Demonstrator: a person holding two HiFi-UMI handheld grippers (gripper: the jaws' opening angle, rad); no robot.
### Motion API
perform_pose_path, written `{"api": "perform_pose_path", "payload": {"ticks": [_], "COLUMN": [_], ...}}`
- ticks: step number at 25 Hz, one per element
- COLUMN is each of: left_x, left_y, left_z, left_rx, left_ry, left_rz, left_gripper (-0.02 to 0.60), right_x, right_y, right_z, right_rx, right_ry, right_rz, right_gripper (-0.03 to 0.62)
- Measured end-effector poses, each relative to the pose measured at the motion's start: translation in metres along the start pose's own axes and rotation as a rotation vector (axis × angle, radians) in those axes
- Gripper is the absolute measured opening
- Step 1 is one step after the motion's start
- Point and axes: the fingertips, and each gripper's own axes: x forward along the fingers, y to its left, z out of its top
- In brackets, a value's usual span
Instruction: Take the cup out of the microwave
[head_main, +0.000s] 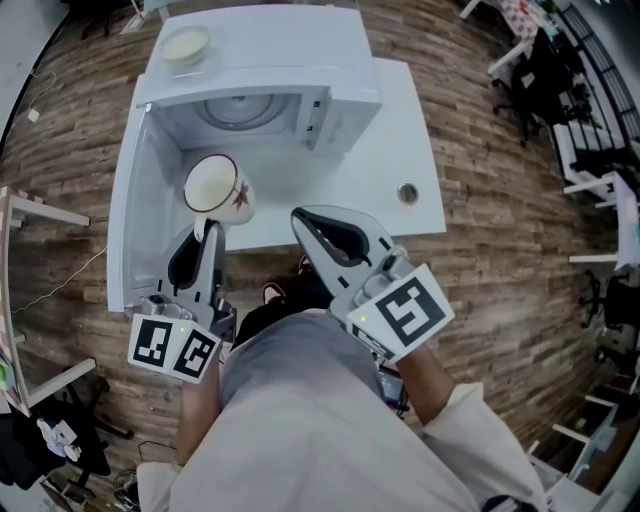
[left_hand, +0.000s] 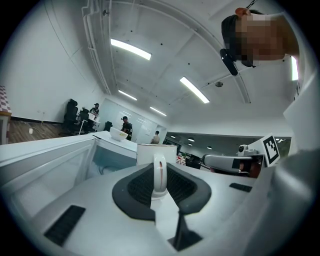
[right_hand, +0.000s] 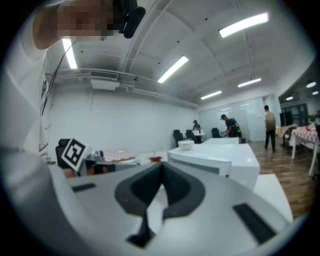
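Note:
The white cup (head_main: 218, 189) with a reddish leaf print hangs in front of the open microwave (head_main: 340, 60), outside its cavity. My left gripper (head_main: 207, 226) is shut on the cup's handle (left_hand: 159, 170); in the left gripper view the cup's body (left_hand: 149, 152) stands just beyond the jaws. My right gripper (head_main: 298, 214) floats to the right of the cup, apart from it, over the table's near edge. Its jaws meet at the tip with nothing between them (right_hand: 161, 166). The glass turntable (head_main: 240, 108) inside the microwave is bare.
The microwave's door (head_main: 125, 230) swings out to the left, beside my left gripper. A pale bowl (head_main: 185, 43) sits on top of the microwave. A small round metal piece (head_main: 407, 193) lies on the white table (head_main: 400, 120). Wooden floor surrounds the table.

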Motion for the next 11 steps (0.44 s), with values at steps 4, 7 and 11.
{"api": "perform_pose_path", "payload": {"ticks": [4, 7, 11], "left_x": [-0.001, 0.0, 0.001], "left_y": [-0.004, -0.004, -0.002], "left_z": [-0.001, -0.005, -0.011], "left_rx": [-0.002, -0.019, -0.038], "left_ry": [0.003, 0.01, 0.016], "left_rz": [-0.001, -0.002, 0.0], "left_gripper": [0.066, 0.066, 0.066], "right_x": [-0.003, -0.003, -0.003], "right_y": [0.001, 0.002, 0.002], "right_z": [-0.003, -0.005, -0.007], "right_rx": [-0.004, 0.001, 0.02], "right_ry": [0.006, 0.006, 0.004], "right_rz": [0.007, 0.012, 0.009], "right_gripper": [0.021, 0.021, 0.021]}}
